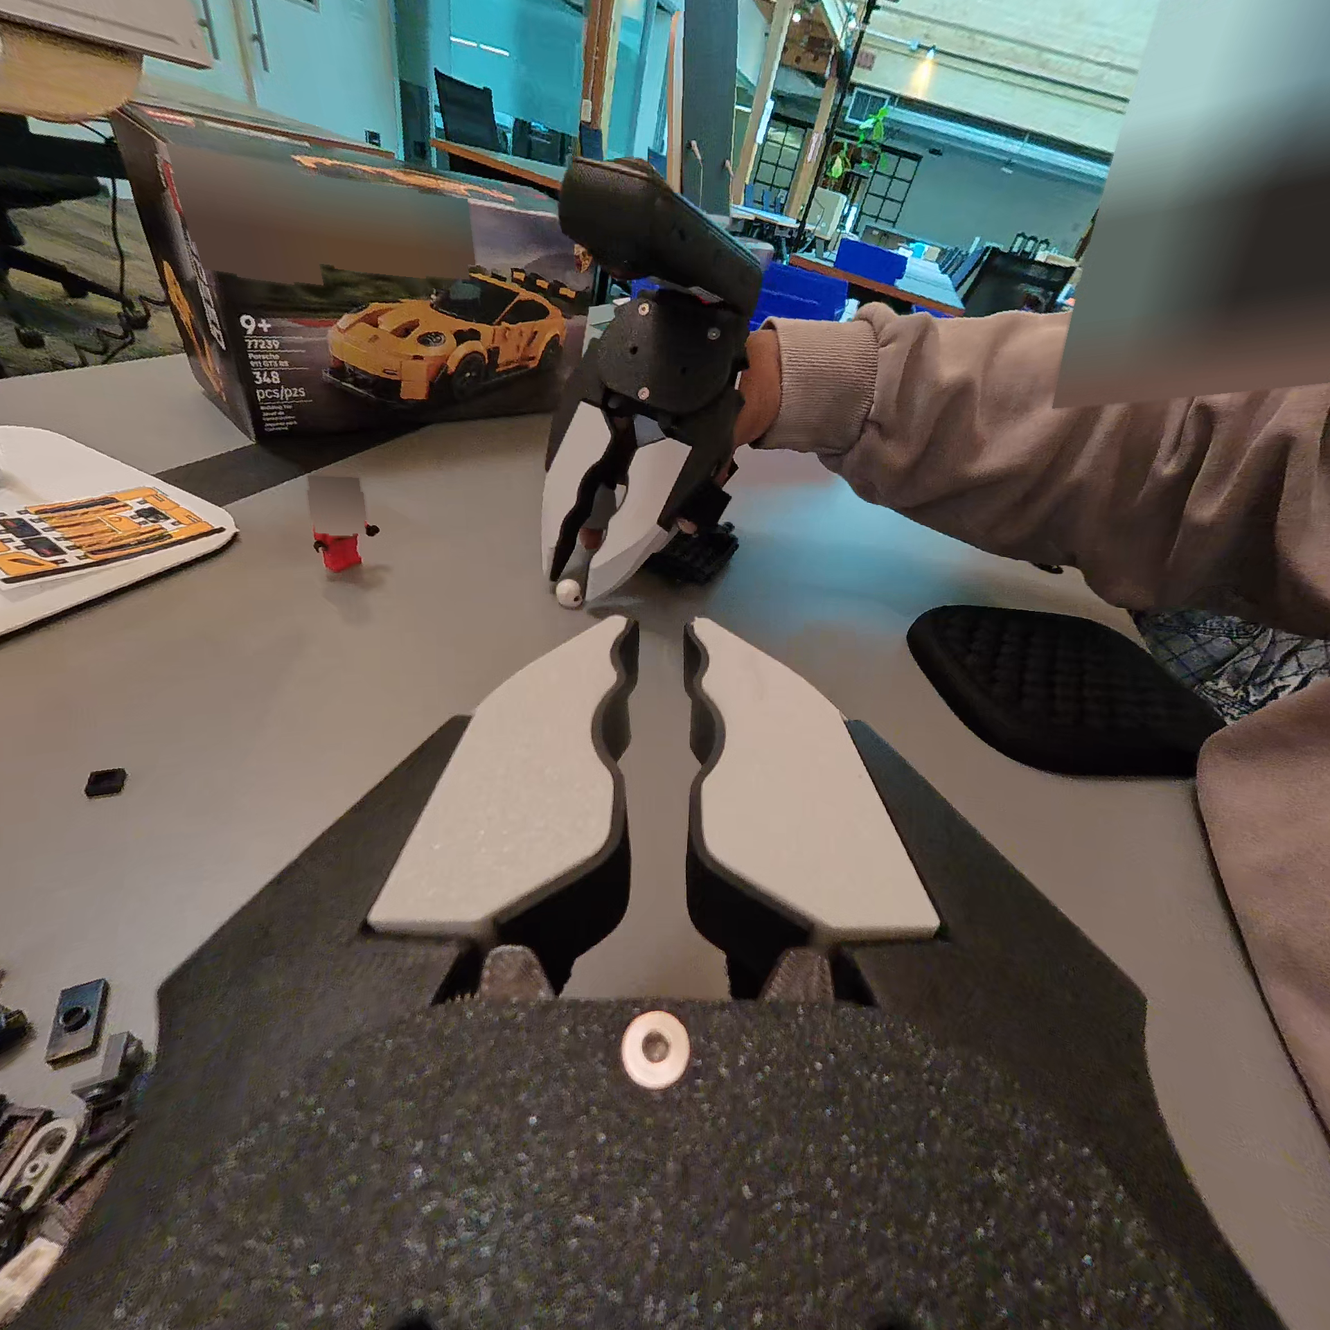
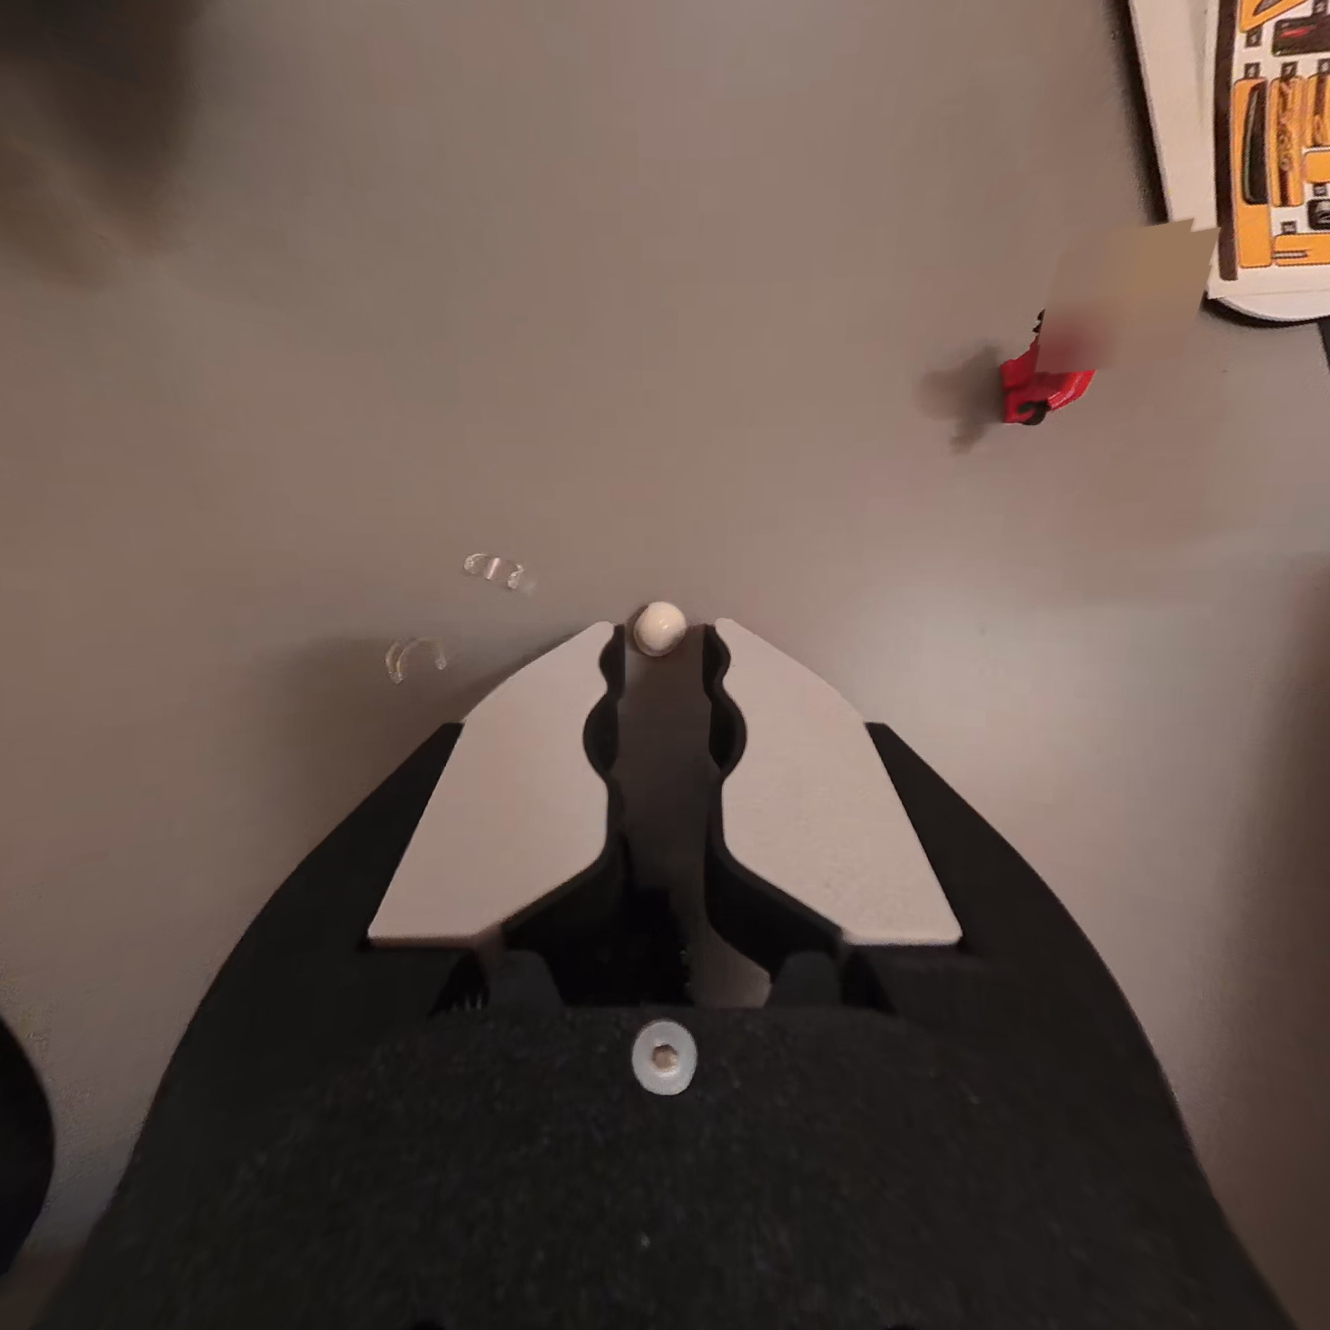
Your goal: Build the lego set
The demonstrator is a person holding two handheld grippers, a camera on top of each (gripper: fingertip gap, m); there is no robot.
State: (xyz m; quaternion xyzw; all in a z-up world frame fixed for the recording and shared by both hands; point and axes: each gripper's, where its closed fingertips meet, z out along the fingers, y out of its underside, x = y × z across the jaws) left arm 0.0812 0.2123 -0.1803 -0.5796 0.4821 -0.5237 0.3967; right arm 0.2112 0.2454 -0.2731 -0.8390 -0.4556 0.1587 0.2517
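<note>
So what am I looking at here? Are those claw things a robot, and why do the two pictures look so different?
No robot: a person holds a two-finger gripper in each hand, and each gripper carries a camera looking along its own fingers. The left wrist view shows the left gripper up close, open and empty, low over the grey table. Farther off in that view is the right gripper, held by a sleeved arm, tips down at a small white ball-like piece. The right wrist view looks down from that gripper: the white piece sits between its open tips, not squeezed. Also on the table: the set's box, a sticker sheet, a small red figure, two clear curved bits and dark loose pieces.
</note>
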